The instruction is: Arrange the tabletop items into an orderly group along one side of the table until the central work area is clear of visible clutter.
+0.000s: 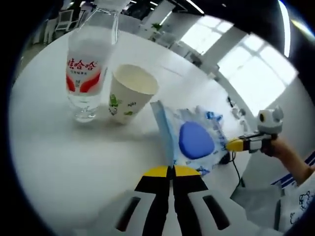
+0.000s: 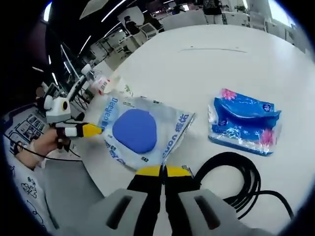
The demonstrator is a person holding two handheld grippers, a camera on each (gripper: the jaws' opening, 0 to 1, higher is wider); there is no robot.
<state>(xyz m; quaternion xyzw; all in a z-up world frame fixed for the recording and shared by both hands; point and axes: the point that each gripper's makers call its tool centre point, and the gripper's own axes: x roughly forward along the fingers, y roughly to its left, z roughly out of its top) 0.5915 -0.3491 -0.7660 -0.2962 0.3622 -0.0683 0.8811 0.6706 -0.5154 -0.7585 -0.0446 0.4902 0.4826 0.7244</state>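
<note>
Right gripper view: both grippers' jaws pinch the wipes pack (image 2: 135, 132) on the white table (image 2: 236, 64), offices behind.

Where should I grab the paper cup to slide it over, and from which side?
Pinch the paper cup by its open rim, on the side facing away from the bottle. It stands upright, mouth open, with the bottle close beside it, so that side is probably freer.

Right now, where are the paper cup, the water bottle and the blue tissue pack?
paper cup (image 1: 127, 96), left gripper view, on its printed side wall.
water bottle (image 1: 86, 69), left gripper view, on its red label.
blue tissue pack (image 2: 244, 123), right gripper view, on its wrapper's middle.
</note>
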